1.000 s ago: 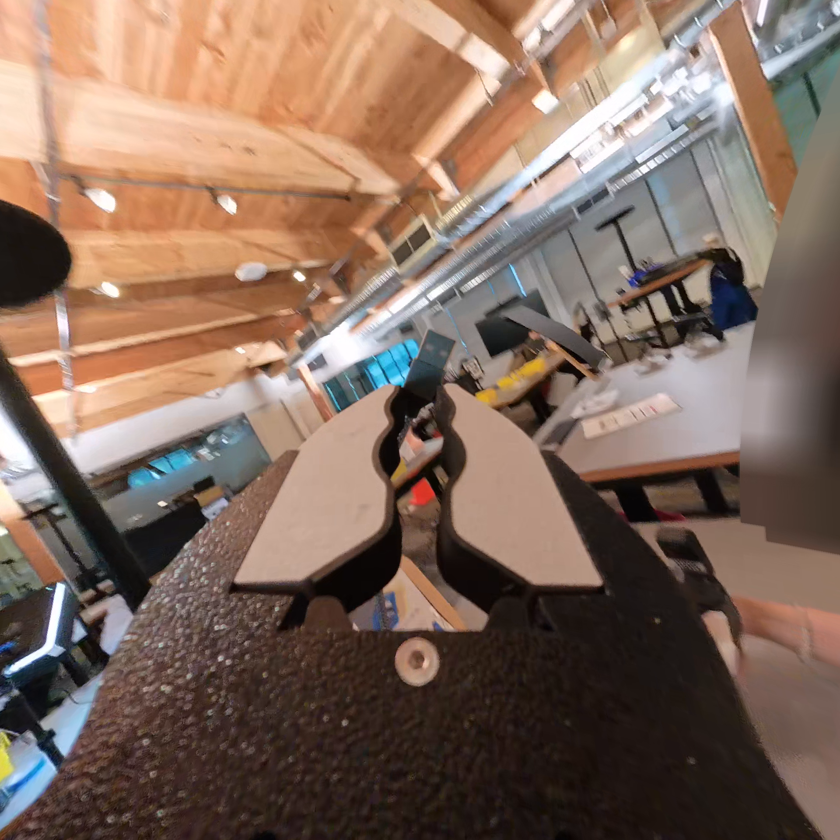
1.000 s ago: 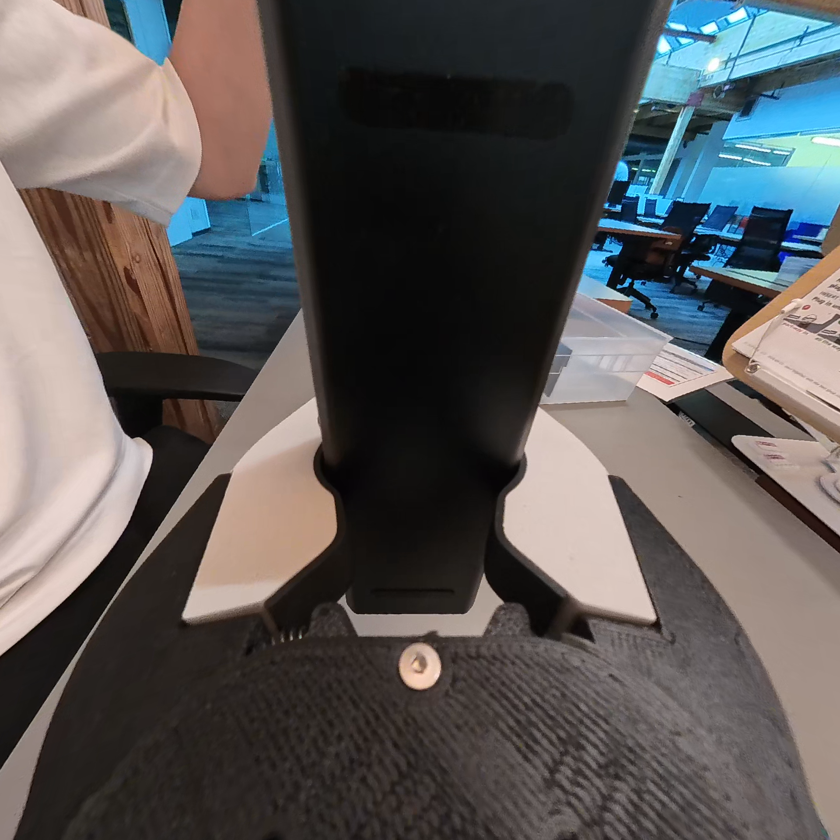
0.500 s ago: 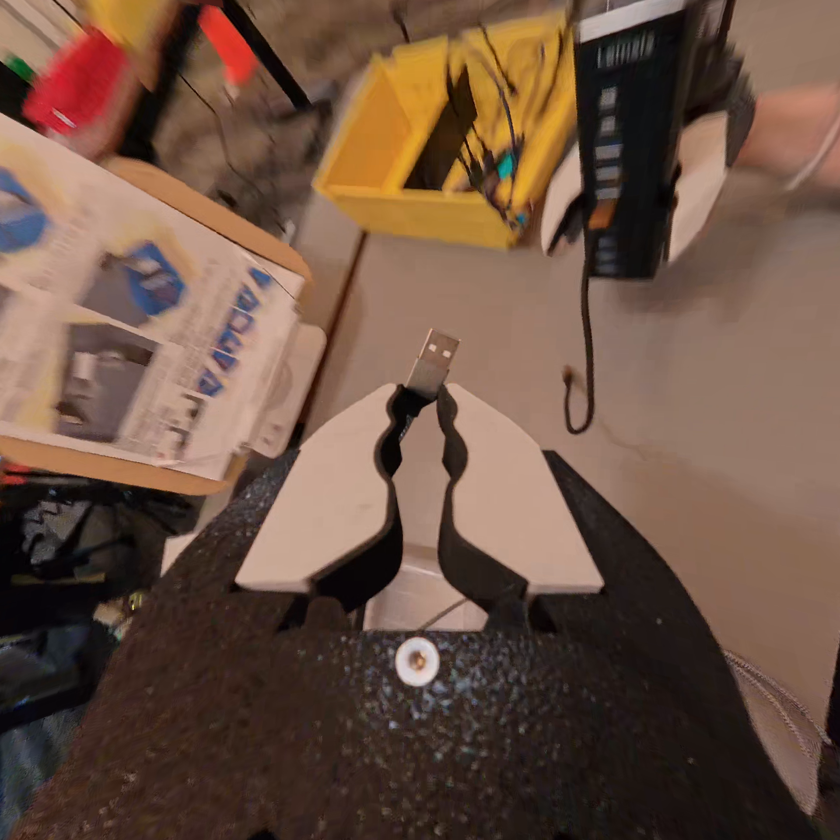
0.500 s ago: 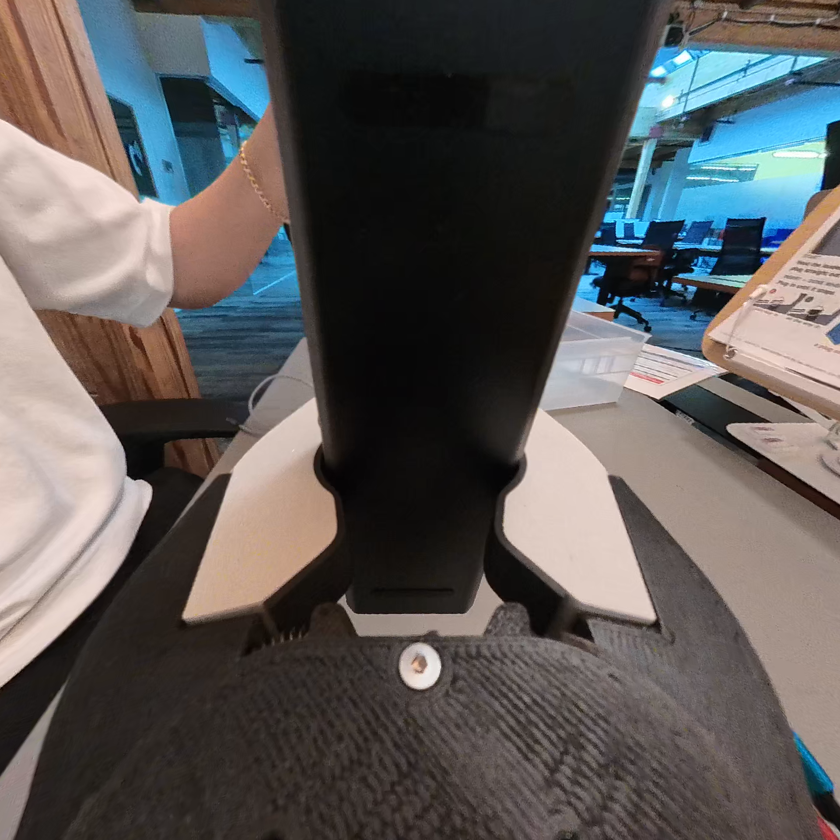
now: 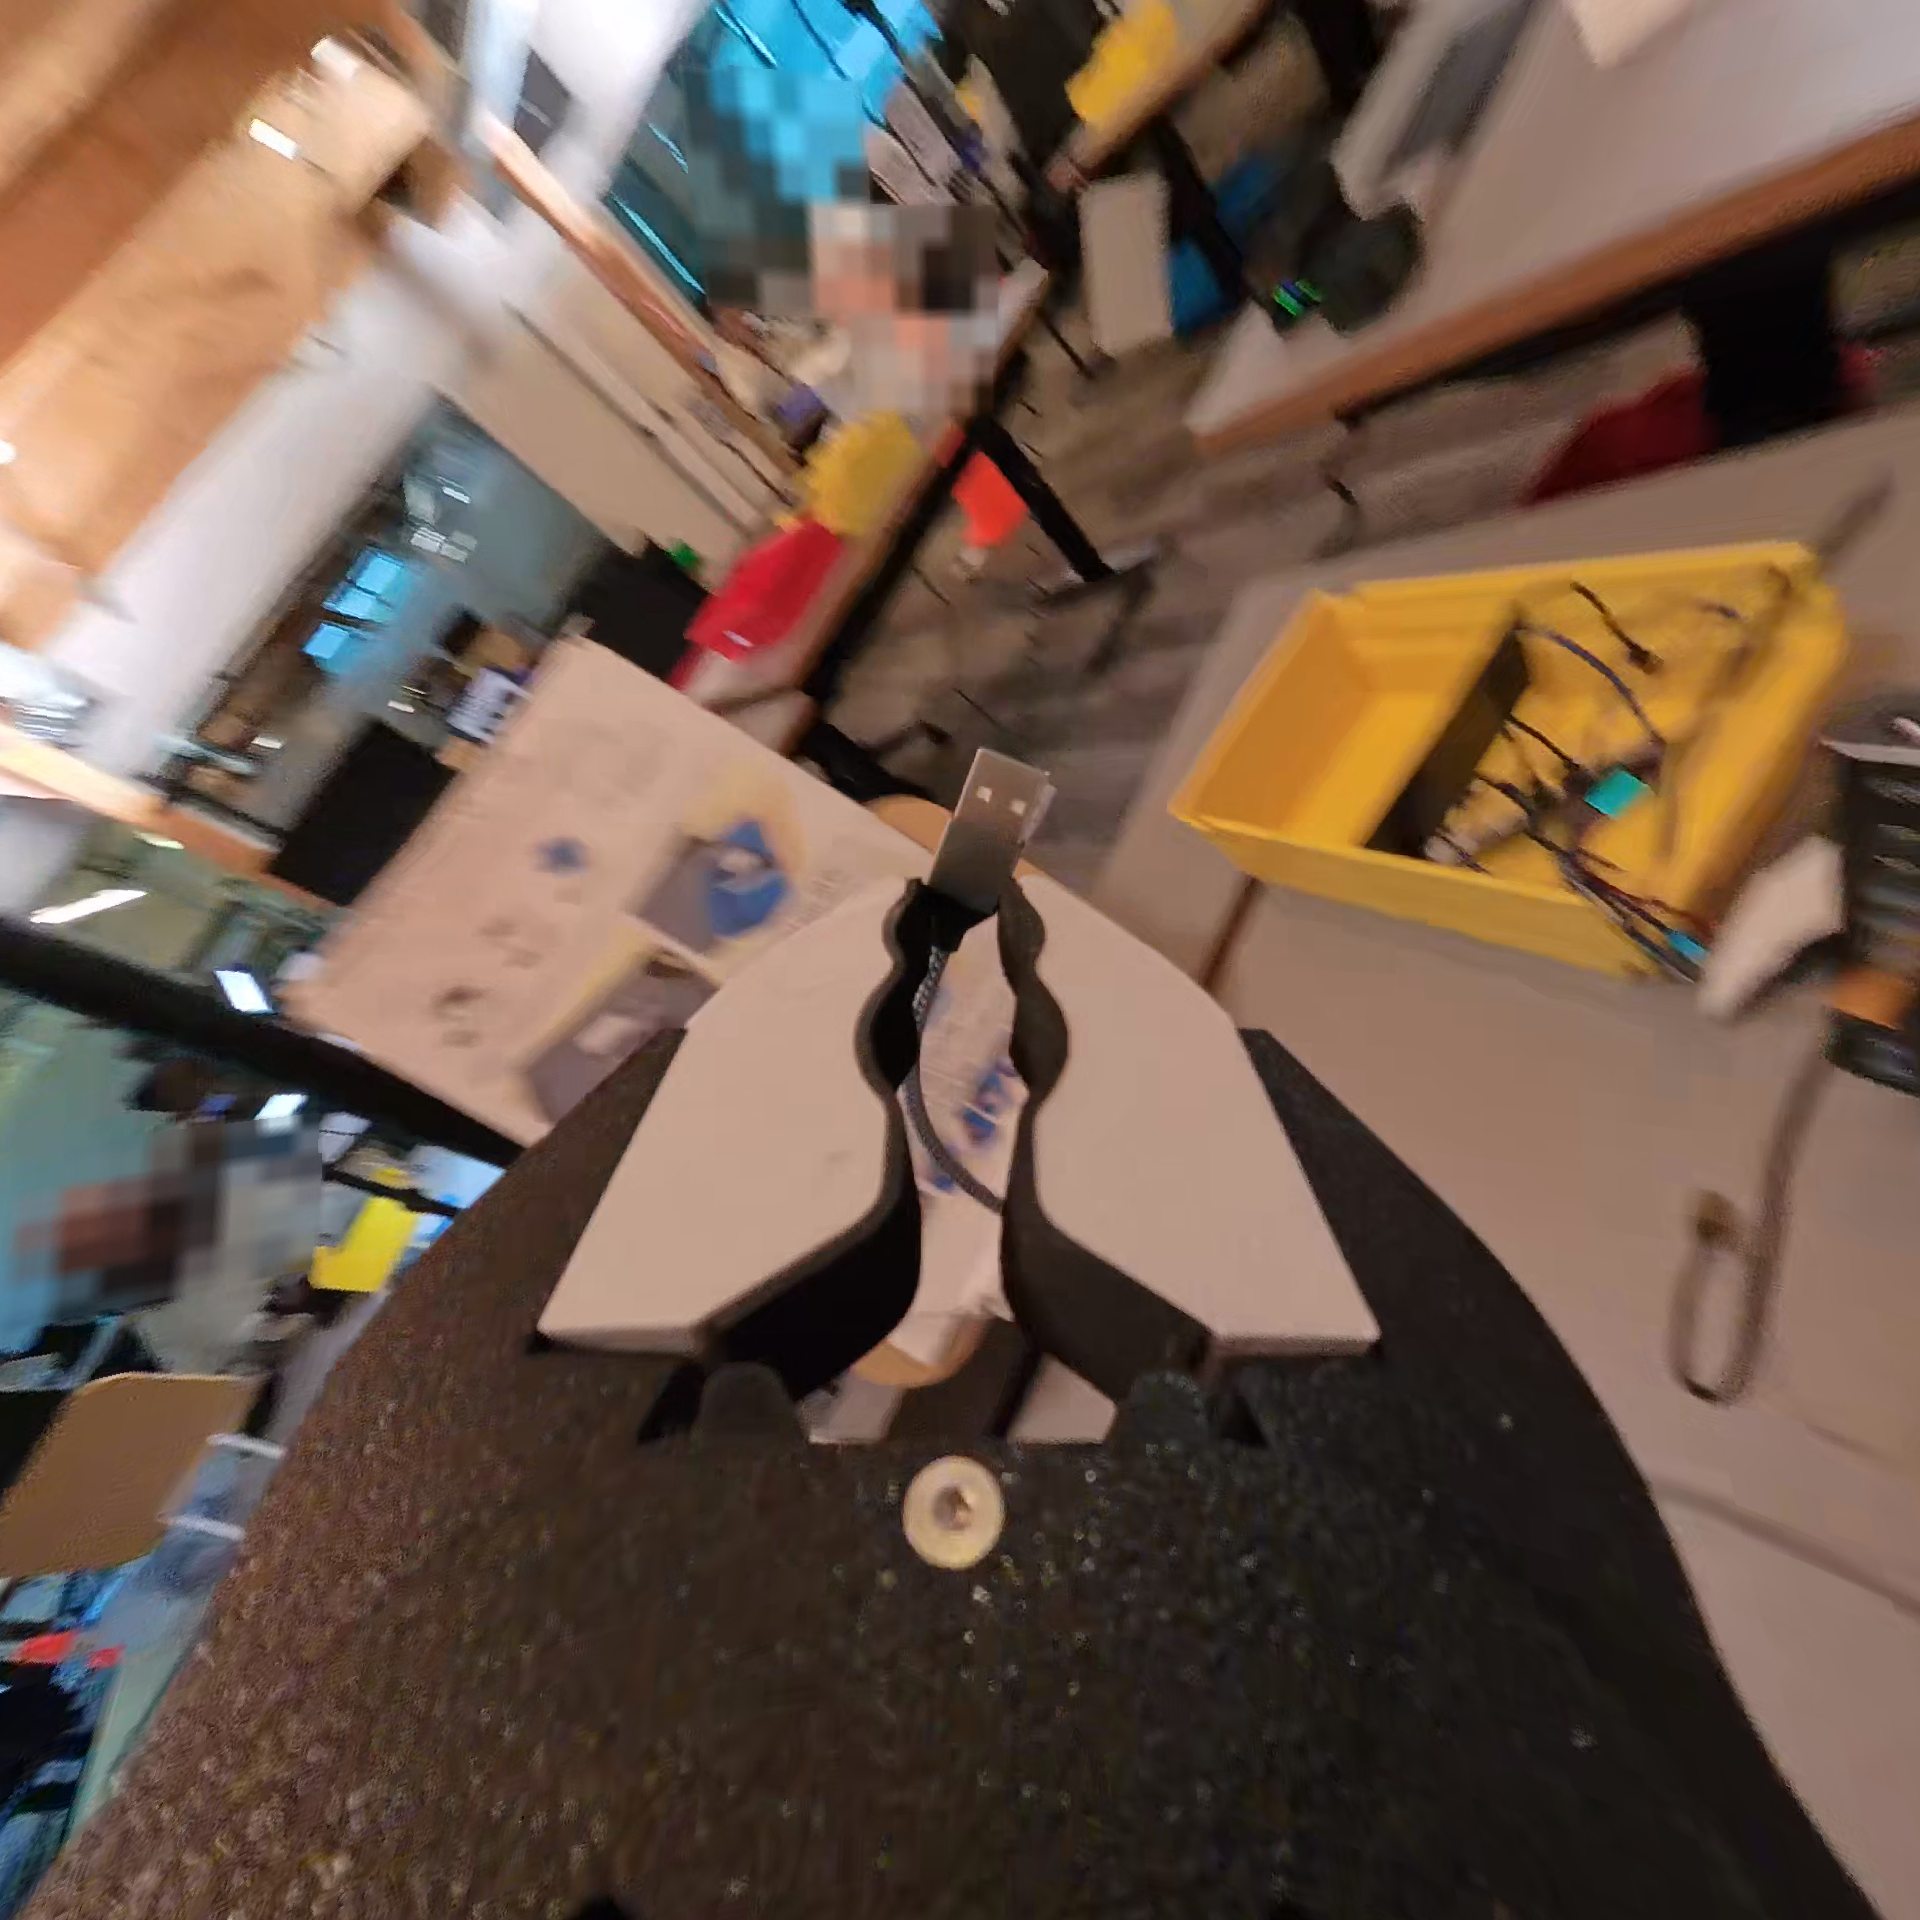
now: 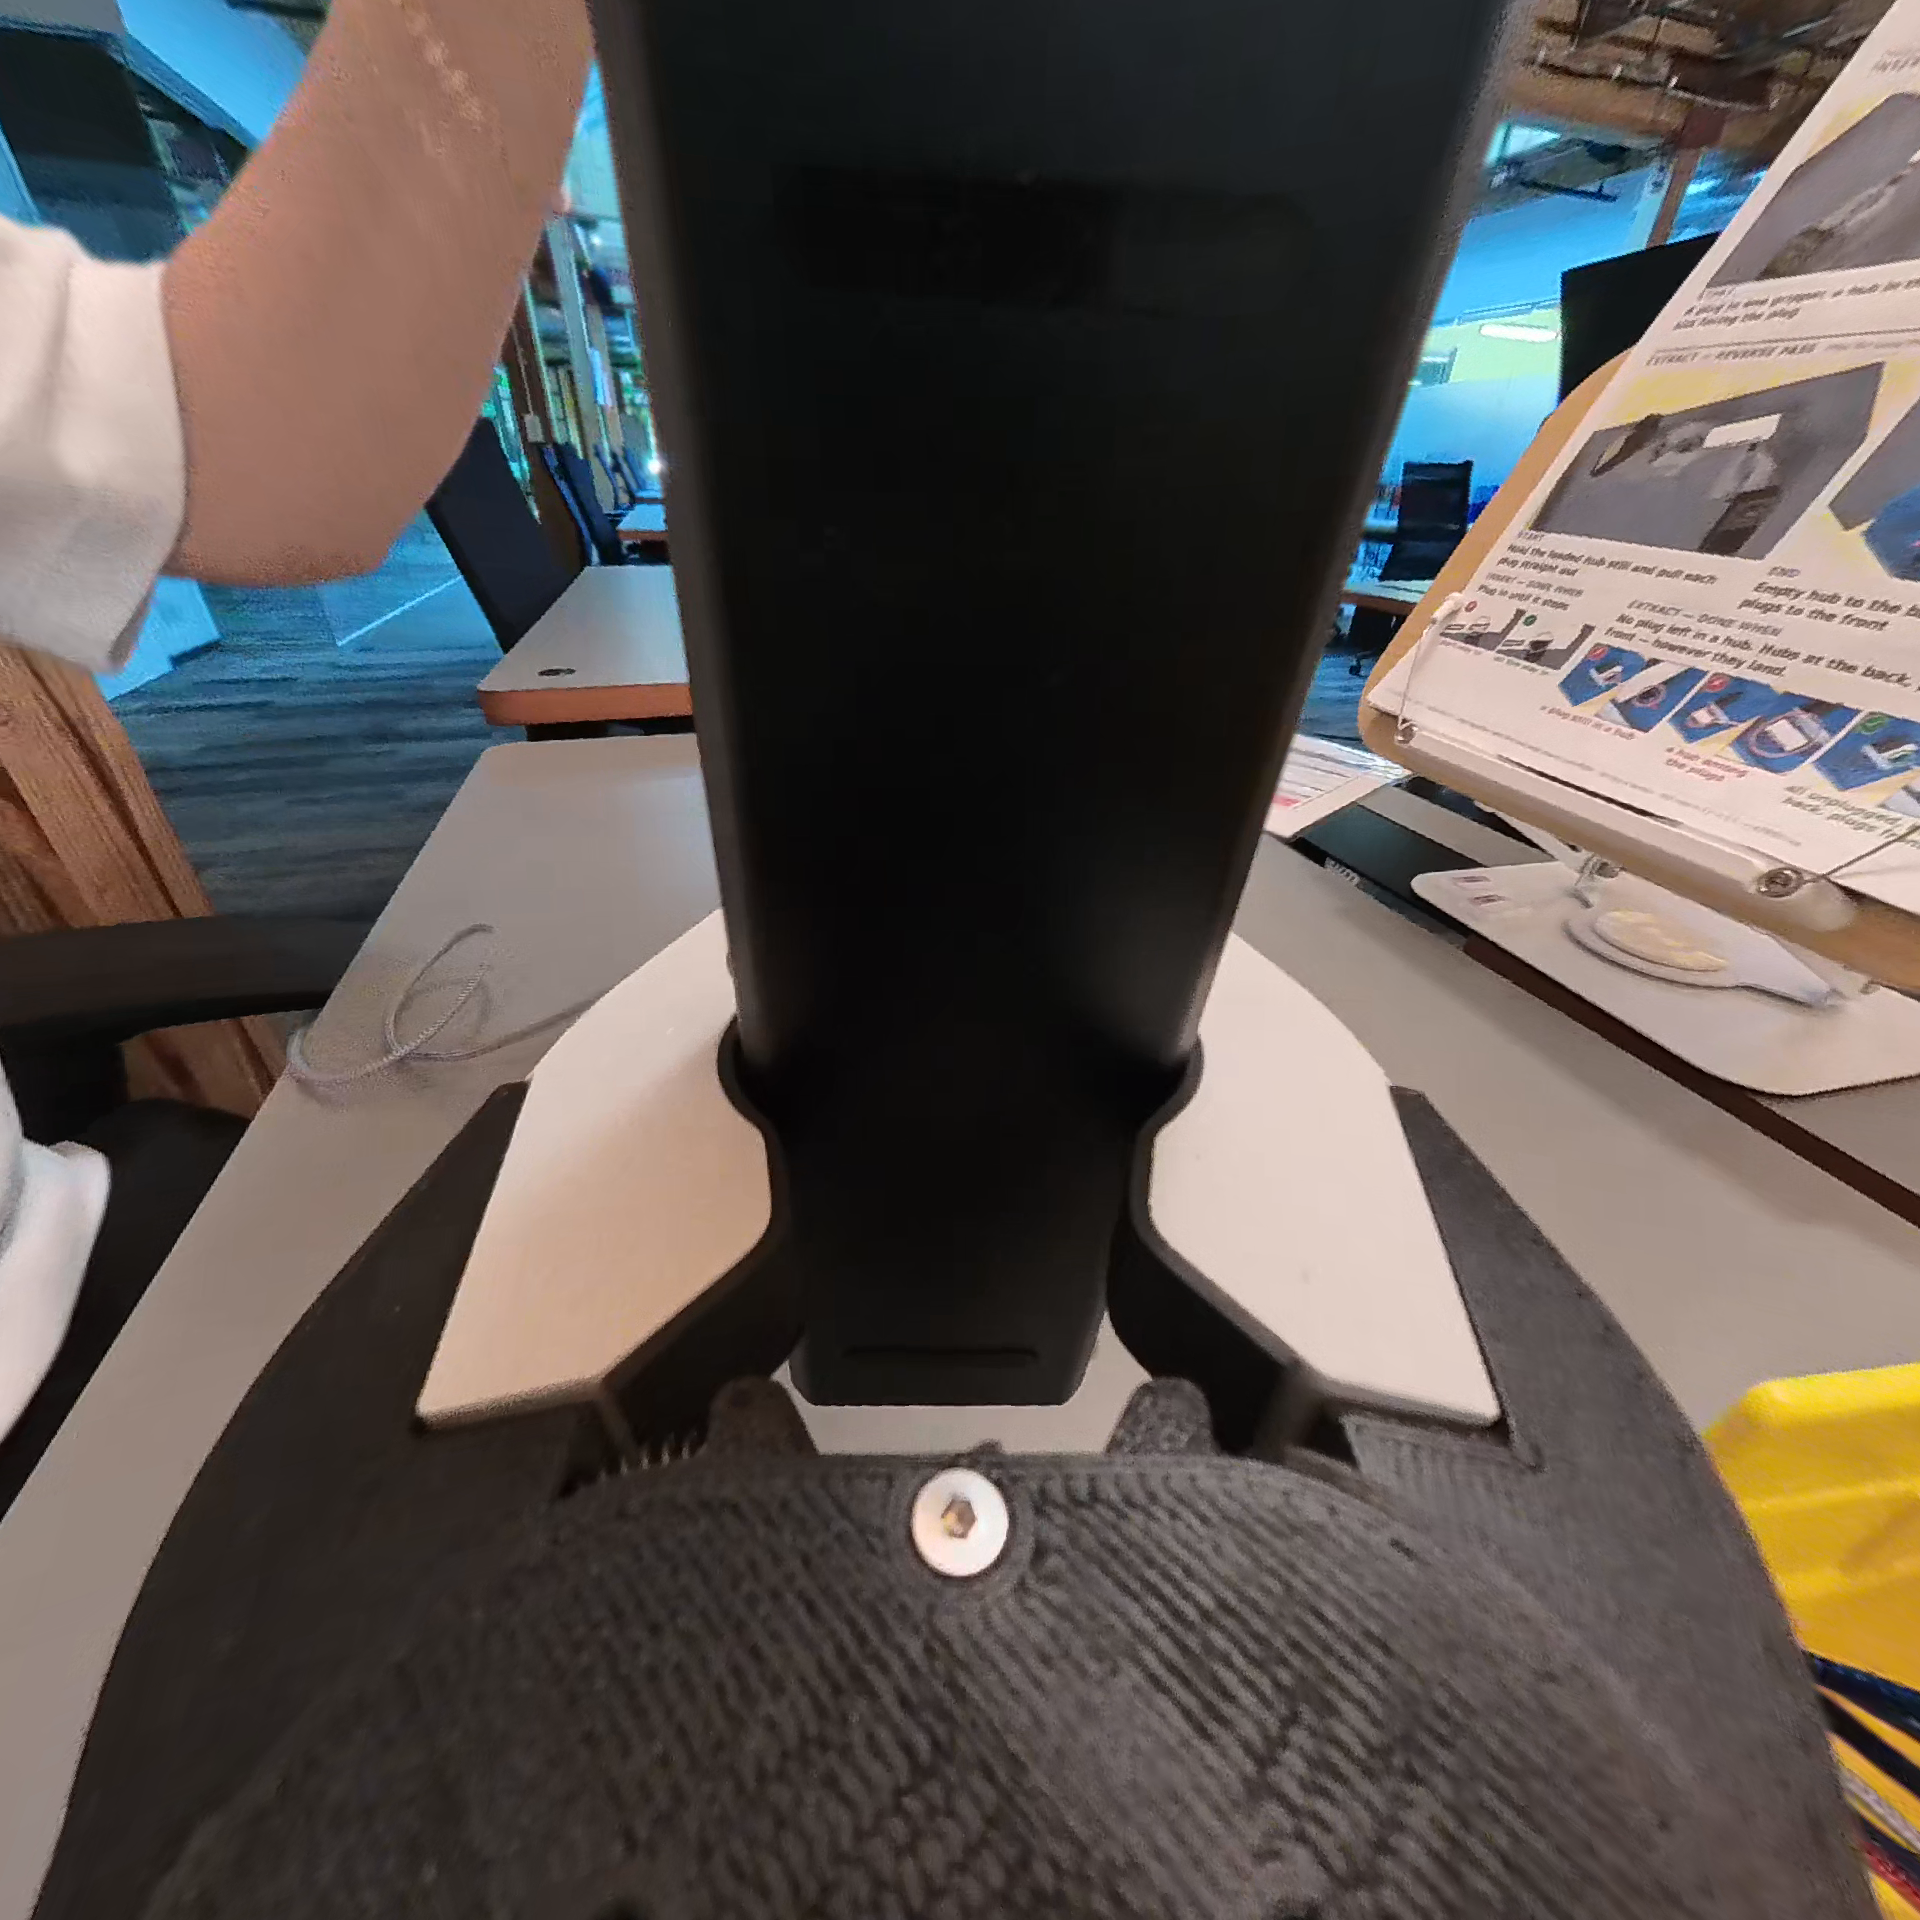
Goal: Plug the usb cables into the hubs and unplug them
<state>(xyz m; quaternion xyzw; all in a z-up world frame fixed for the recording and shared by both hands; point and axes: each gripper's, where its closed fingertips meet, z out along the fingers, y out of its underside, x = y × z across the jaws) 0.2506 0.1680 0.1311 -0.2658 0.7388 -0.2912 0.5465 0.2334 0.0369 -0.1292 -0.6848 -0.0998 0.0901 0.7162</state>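
Note:
My left gripper (image 5: 961, 904) is shut on a USB cable. Its silver plug (image 5: 992, 836) sticks out past the fingertips and its braided cord (image 5: 935, 1081) runs back between the fingers. My right gripper (image 6: 961, 1049) is shut on a long black hub (image 6: 997, 540) that stands upright and fills the middle of the right wrist view. The hub also shows at the right edge of the left wrist view (image 5: 1881, 904), blurred, with the right gripper around it and its dark cord (image 5: 1756, 1226) hanging to the grey table (image 5: 1507, 1122).
A yellow bin (image 5: 1496, 727) of cables sits on the table beyond the hub; it also shows in the right wrist view (image 6: 1829, 1538). A clipboard with an instruction sheet (image 6: 1704, 582) stands on a white stand. A grey cord loop (image 6: 416, 1023) lies near a person's arm (image 6: 343, 343). Spacing between my two grippers at the tips: around 30 centimeters.
My left gripper has swung from pointing at the ceiling down to the table, then tilted up and left, still holding the plug. The right gripper has turned slightly, hub still held.

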